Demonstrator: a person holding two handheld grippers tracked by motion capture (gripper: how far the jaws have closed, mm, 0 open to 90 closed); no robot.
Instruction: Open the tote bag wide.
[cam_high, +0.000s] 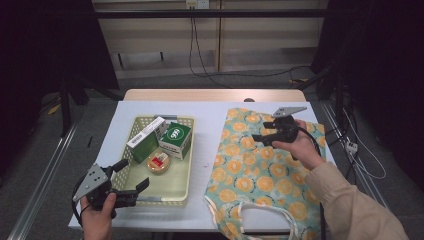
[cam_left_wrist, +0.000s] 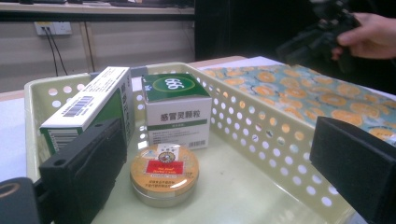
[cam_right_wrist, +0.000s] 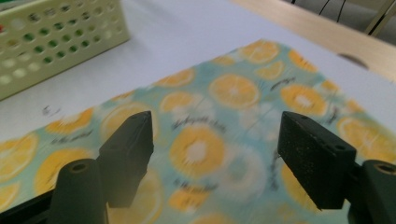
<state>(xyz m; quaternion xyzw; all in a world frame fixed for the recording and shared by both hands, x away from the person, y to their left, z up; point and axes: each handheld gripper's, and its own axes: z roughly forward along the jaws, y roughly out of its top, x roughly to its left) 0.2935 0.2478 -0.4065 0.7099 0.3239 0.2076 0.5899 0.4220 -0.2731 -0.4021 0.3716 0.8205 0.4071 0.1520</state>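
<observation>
While the right gripper (cam_high: 264, 138) is hovering with its jaws spread and empty over the orange-print bag (cam_high: 260, 180), the left gripper (cam_high: 134, 176) is waiting open at the basket's (cam_high: 186, 150) seven o'clock corner. The bag is lying flat at the table's (cam_high: 210, 112) four o'clock side — a grab at the flat cloth could bunch or drag it. Two green boxes (cam_high: 175, 140) and a round tin (cam_high: 158, 162) are sitting inside the basket — its wall is guarding them.
</observation>
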